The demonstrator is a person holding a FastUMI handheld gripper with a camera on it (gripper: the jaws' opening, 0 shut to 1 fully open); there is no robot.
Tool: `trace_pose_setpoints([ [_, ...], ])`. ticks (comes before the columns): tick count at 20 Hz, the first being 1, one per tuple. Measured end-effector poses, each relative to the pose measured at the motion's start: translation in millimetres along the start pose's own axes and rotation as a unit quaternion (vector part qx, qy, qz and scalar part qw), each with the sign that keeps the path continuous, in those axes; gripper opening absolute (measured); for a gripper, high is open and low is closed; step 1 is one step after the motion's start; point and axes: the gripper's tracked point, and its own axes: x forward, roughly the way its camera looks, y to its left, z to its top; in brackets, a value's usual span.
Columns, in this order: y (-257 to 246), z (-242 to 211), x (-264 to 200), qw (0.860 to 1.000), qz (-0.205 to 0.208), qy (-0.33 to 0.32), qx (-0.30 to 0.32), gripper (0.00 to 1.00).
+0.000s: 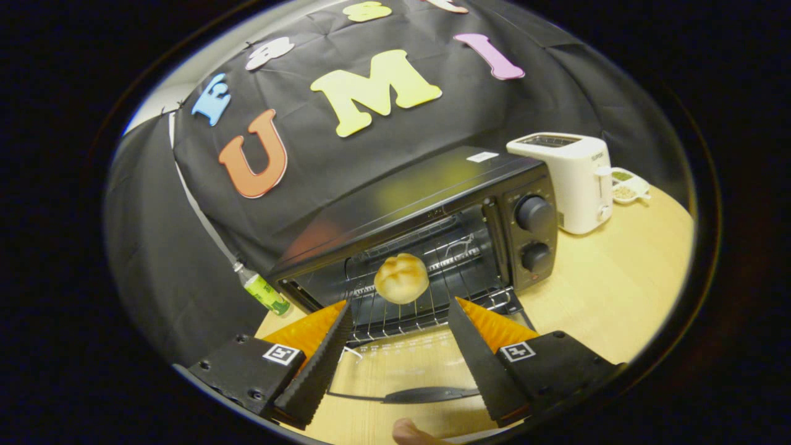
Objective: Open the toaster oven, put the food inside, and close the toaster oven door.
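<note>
In the gripper view, the gripper (400, 309) has its jaws spread wide apart and holding nothing, with open space between the two fingers. Just ahead of them and centred on the gap sits the bread roll (401, 278), round and pale with a browned top, resting on the wire rack (395, 318) at the front of the toaster oven (426, 213). The roll touches neither finger.

The oven door (401, 371) is folded down flat and lies beneath and between the jaws, its glass showing the bench through it and its dark handle (429, 394) nearest the camera. A fingertip (409, 432) of a person shows just behind that handle. Two round knobs (535, 235) stand one above the other on the oven's panel, beyond the right finger.

Beyond the oven on the right stands a white toaster (571, 179) on the wooden bench (618, 284), with a small white dish (629, 185) just past it. Beyond the left finger, a green-labelled bottle (262, 289) stands tilted beside the oven's left end, against the black cloth wall (185, 247).
</note>
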Motion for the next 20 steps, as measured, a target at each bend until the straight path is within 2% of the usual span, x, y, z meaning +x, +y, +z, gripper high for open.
trace_pose_setpoints([
  [4,2.7,-18.4,-31.2,1.000,0.011,-0.005,-0.012,1.00],
  [9,-8.9,-54.7,-50.5,0.995,-0.030,0.017,-0.095,1.00],
  [14,-11.8,-93.4,-51.3,0.985,-0.053,0.035,-0.161,1.00],
  [20,-16.2,-123.1,-41.9,0.978,-0.073,0.039,-0.189,1.00],
])
